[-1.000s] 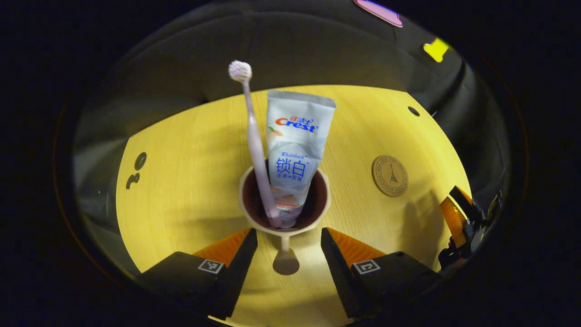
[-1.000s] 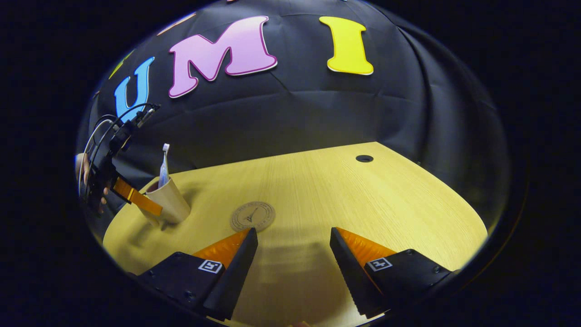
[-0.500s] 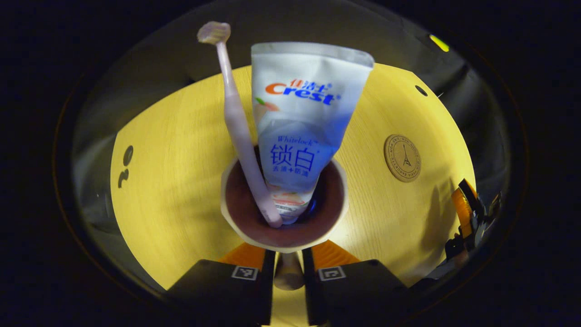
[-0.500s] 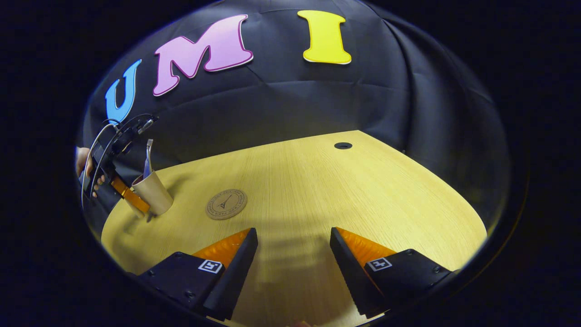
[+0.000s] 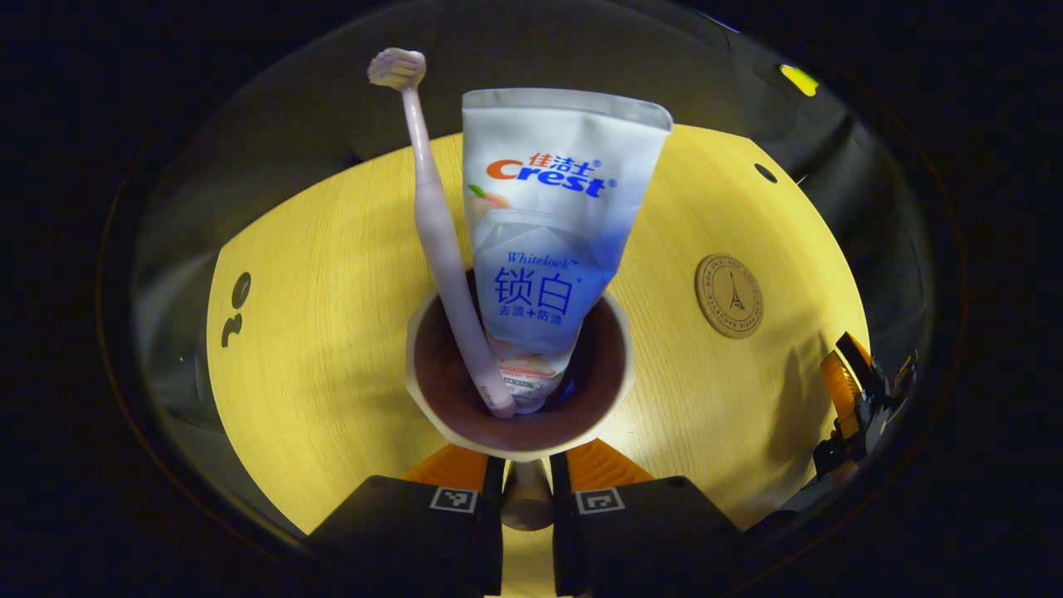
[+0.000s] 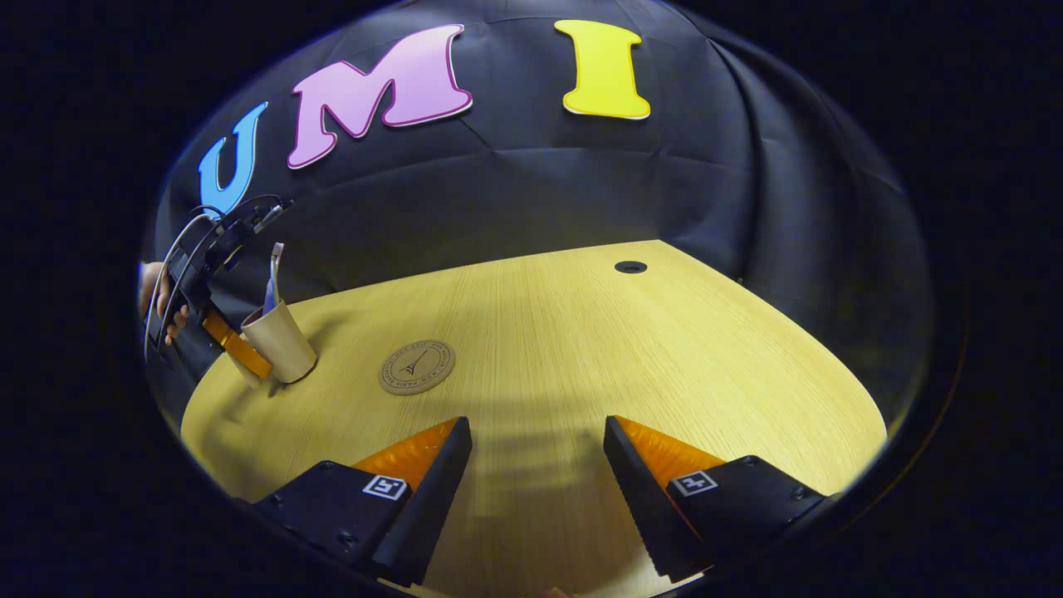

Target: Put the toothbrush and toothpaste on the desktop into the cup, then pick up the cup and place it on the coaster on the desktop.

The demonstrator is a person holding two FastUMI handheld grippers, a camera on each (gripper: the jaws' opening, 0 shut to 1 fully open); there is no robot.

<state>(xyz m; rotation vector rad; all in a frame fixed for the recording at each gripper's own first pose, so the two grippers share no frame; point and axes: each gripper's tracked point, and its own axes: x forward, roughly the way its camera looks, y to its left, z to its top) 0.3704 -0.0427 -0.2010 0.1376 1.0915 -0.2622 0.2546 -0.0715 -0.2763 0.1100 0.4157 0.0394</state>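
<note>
The left gripper [image 5: 526, 498] is pinching the cup's [image 5: 519, 432] handle near the desk's [image 5: 332, 332] left edge, brush [image 5: 440, 241] and paste [image 5: 548, 232] inside; keeping it level toward the coaster [image 5: 729, 296] seems wise. The right gripper [image 6: 537, 465] is hanging open, empty.

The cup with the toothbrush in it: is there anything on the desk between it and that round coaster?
Nothing visible. In the right gripper view, bare desk lies between the cup and the coaster.

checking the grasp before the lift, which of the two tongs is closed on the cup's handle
The left tongs: their fingers press both sides of the cup's handle. The right tongs gape open over bare desktop, well apart from the cup.
</note>
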